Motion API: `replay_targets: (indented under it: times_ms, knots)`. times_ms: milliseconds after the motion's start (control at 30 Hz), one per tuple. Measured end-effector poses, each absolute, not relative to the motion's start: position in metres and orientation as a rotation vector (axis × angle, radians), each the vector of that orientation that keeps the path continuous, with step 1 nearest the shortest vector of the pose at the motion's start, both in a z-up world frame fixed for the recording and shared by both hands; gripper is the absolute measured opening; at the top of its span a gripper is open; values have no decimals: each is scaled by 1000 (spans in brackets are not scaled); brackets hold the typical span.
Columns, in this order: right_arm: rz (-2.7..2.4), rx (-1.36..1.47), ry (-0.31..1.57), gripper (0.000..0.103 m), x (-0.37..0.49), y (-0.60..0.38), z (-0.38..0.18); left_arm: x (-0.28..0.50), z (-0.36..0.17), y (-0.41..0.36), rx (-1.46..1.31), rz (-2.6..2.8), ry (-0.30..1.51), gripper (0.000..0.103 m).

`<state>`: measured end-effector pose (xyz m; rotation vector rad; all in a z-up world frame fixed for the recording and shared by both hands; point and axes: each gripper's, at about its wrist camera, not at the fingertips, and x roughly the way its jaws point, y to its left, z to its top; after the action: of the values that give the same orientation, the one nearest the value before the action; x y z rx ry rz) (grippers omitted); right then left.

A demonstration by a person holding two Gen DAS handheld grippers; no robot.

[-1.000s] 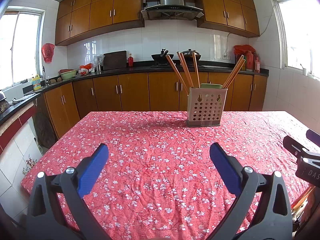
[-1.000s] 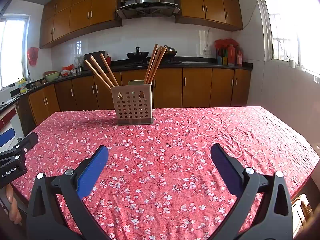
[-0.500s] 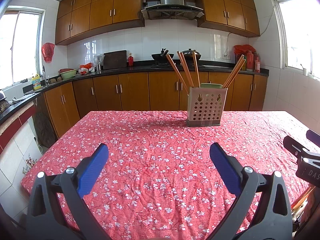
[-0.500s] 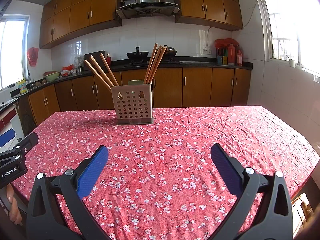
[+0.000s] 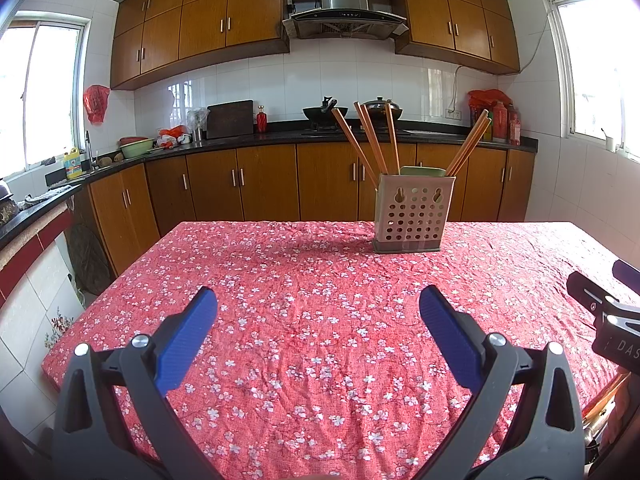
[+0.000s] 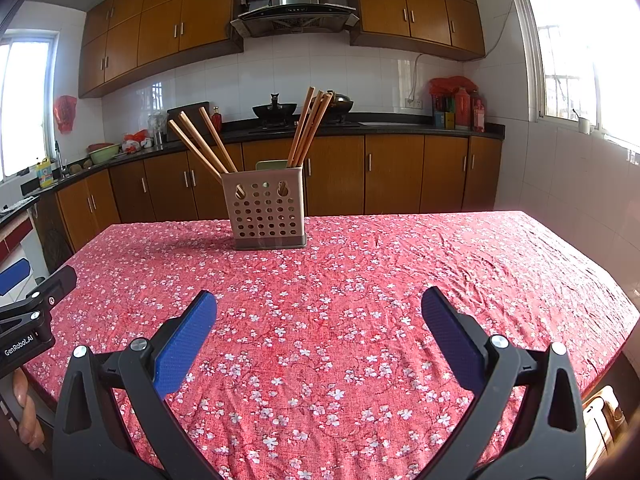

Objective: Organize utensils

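A beige perforated utensil holder (image 5: 411,213) (image 6: 266,212) stands upright near the far edge of the table. Several wooden chopsticks (image 5: 370,139) (image 6: 200,146) lean out of it in two bunches, and a pale green piece shows behind its rim. My left gripper (image 5: 318,310) is open, low over the near side of the table, with nothing between its blue pads (image 5: 186,340). My right gripper (image 6: 320,312) is also open and empty, well short of the holder. Each gripper shows at the edge of the other's view.
A red cloth with white flowers covers the table (image 5: 304,292) (image 6: 400,280). Wooden cabinets, a black counter with a wok (image 5: 324,112) and bottles line the far wall. Windows stand at both sides. A hand (image 6: 26,408) holds the left gripper's handle.
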<state>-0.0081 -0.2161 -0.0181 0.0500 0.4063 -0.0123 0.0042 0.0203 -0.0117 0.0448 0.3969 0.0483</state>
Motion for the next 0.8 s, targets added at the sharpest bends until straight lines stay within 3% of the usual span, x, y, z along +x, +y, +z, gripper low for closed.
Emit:
replay_targets:
  times_ms: [800]
  knots:
    - [-11,52,406,101,-9,-215,-19,6,-14,21,39,48,405,99]
